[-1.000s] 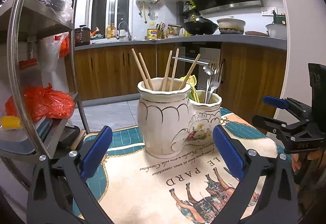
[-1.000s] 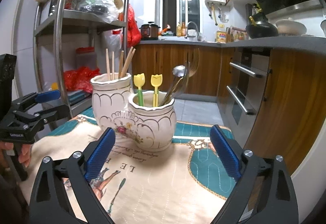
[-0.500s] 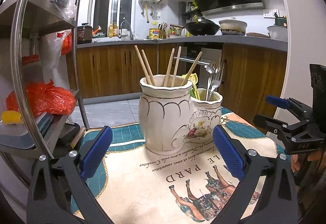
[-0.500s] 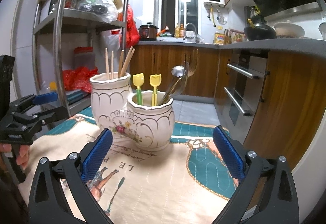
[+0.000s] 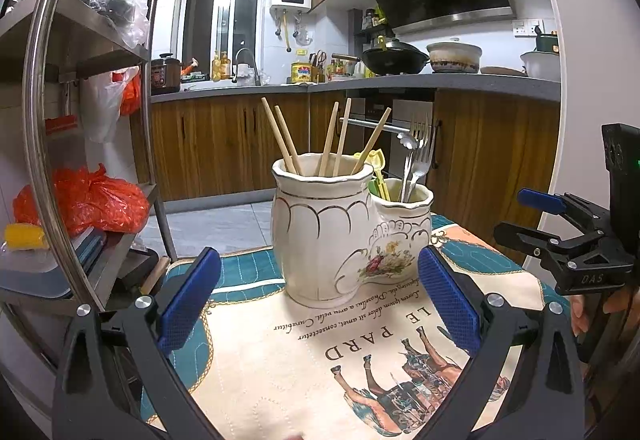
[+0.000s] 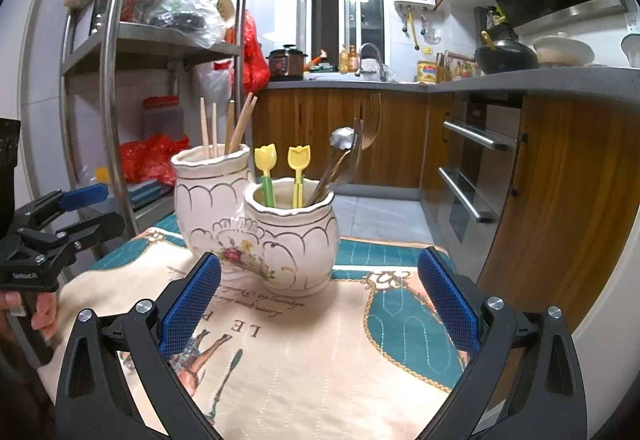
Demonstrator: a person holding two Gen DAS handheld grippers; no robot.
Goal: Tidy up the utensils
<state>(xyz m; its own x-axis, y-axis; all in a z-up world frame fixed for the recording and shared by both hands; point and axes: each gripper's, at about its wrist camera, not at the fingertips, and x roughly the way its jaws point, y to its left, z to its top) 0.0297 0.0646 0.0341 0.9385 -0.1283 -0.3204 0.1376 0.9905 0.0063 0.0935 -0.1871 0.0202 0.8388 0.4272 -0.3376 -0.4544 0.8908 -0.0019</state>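
Note:
A white double ceramic holder (image 5: 336,228) stands on a printed mat (image 5: 320,356). Its taller pot holds several wooden chopsticks (image 5: 332,139). Its shorter pot (image 6: 292,236) holds two yellow tulip-topped picks (image 6: 298,163), a metal spoon (image 6: 340,143) and a fork (image 5: 420,143). My left gripper (image 5: 320,304) is open and empty, a short way in front of the holder. My right gripper (image 6: 316,304) is open and empty, in front of the shorter pot. Each gripper also shows at the edge of the other's view, the right one (image 5: 560,228) and the left one (image 6: 68,211).
A steel rack (image 6: 116,87) with bags and boxes stands to the left of the table. Wooden kitchen cabinets (image 5: 224,143) and an oven (image 6: 476,175) lie beyond. The table edge drops off behind the holder and at the right.
Both grippers have drifted slightly; the holder sits a little lower and nearer in both views. Nothing was grasped or released.

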